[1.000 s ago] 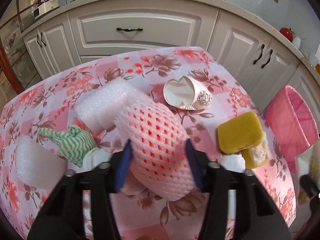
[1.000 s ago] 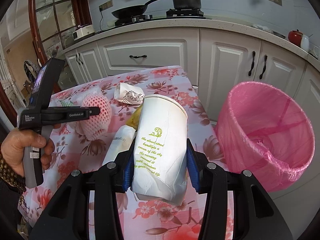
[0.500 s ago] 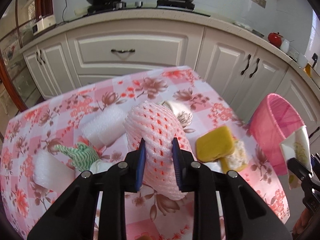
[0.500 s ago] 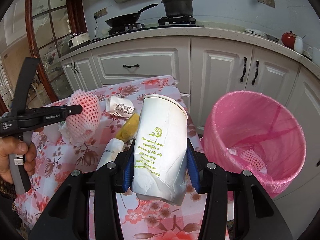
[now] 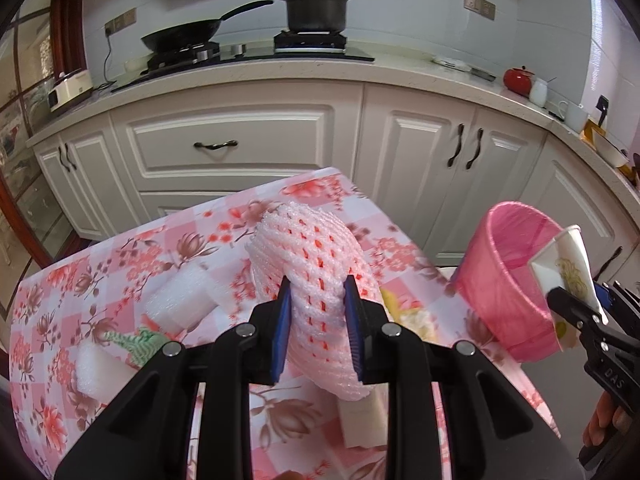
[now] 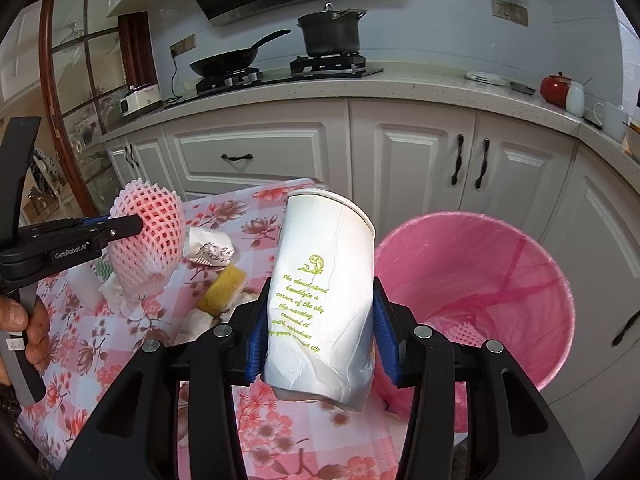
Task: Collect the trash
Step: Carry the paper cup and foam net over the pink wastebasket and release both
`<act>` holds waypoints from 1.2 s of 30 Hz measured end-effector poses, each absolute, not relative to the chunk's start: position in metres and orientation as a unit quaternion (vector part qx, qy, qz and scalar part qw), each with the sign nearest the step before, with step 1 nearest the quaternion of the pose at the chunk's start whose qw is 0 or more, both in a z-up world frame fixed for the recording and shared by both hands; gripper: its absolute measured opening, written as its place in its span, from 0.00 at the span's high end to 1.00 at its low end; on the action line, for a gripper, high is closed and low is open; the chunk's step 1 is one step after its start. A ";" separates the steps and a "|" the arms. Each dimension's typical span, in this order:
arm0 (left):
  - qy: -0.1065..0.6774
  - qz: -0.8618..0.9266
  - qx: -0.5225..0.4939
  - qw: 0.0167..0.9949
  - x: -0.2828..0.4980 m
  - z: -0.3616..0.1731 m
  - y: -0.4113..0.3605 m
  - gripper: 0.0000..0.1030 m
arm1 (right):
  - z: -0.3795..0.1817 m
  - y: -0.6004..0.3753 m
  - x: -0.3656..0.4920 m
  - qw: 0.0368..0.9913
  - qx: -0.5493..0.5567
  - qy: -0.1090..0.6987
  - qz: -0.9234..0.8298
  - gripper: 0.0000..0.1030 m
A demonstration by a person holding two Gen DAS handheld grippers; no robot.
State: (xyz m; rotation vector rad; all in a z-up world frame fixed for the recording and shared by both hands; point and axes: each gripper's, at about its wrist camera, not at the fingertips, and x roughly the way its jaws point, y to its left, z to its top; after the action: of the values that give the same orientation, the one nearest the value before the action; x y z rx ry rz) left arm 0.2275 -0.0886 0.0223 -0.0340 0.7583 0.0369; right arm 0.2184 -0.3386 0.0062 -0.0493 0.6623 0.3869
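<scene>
Your left gripper (image 5: pixel 316 320) is clamped on the pink foam net (image 5: pixel 310 264); its jaws have just been closing, and now the blue pads squeeze the net thin at the middle, so it bulges above and below them. The net hangs free above the table (image 5: pixel 100 272), touching nothing else. Below and to the left of this gripper lie two white foam blocks (image 5: pixel 180 304) and a green striped cloth (image 5: pixel 140 344) on the flowered tablecloth, and to the right of it, partly hidden behind the net, you see a yellow sponge (image 5: pixel 394 304). Your right gripper (image 6: pixel 320 340) is closed on the white paper cup (image 6: pixel 324 292), which stands almost upright between the pads, its mouth tilted a little to the left and away from you. The pink bin (image 6: pixel 476 300) stands just to the right of this gripper, beside the table edge, and a piece of pink net already lies inside it. To the left of the cup, a crumpled small cup (image 6: pixel 210 250) lies on the table.
</scene>
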 end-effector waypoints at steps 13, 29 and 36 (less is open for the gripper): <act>0.360 -0.031 -0.001 0.933 0.244 0.035 -0.149 0.76 | 0.015 -0.384 0.237 0.939 -0.006 0.313 0.146 0.57; 0.350 -0.092 0.022 0.932 0.265 0.047 -0.222 0.75 | 0.015 -0.432 0.254 0.947 0.003 0.304 0.105 0.57; 0.345 -0.122 0.021 0.930 0.274 0.047 -0.253 0.73 | 0.018 -0.453 0.262 0.951 0.005 0.297 0.084 0.57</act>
State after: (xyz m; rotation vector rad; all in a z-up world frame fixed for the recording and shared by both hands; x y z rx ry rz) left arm 0.2743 -0.2534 0.0474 0.0422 0.7063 -0.2496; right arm 0.2617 -0.4533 0.0178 0.0092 0.6032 0.1714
